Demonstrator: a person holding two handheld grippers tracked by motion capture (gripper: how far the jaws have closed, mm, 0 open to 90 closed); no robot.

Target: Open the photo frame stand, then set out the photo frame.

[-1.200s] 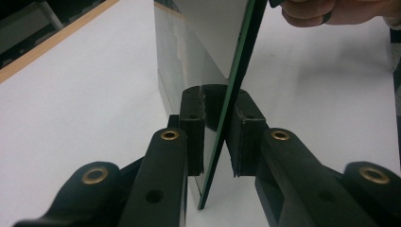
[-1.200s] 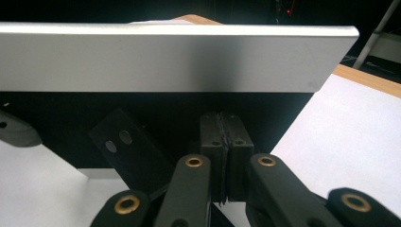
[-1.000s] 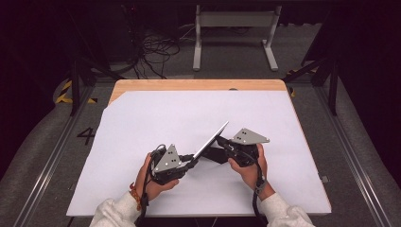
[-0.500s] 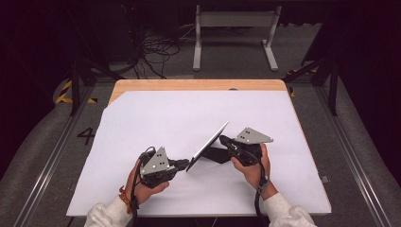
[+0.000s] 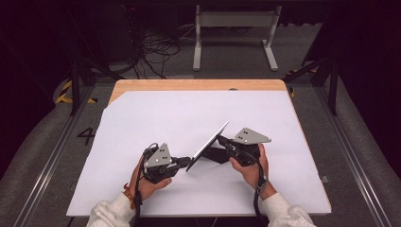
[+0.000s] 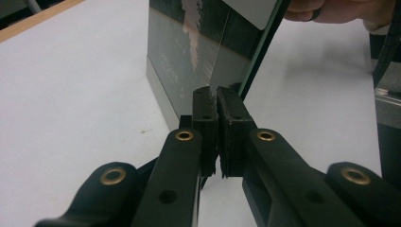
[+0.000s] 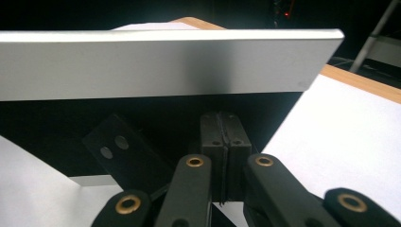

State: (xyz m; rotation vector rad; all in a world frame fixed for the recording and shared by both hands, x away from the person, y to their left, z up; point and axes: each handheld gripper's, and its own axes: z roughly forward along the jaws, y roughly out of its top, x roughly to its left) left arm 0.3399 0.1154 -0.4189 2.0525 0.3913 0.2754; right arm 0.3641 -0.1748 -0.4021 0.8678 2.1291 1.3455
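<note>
Left gripper (image 5: pixel 185 161) pulled back toward lower left of frame, then back in; jaws just closed on thin film (image 6: pixel 221 56) at lower corner of mirror (image 5: pixel 208 145). Film pinched between pads. Right gripper (image 5: pixel 222 140) clamped tight, unmoved, on black stand (image 7: pixel 124 150) behind mirror. Mirror tilted at centre of white worktop (image 5: pixel 142 118), lower edge near surface. Likely ready for peeling: left pulls film, right steadies.

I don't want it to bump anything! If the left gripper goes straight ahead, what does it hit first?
The shiny panel. It stands right in front of the left gripper, whose shut tips may already touch its lower edge.
</note>
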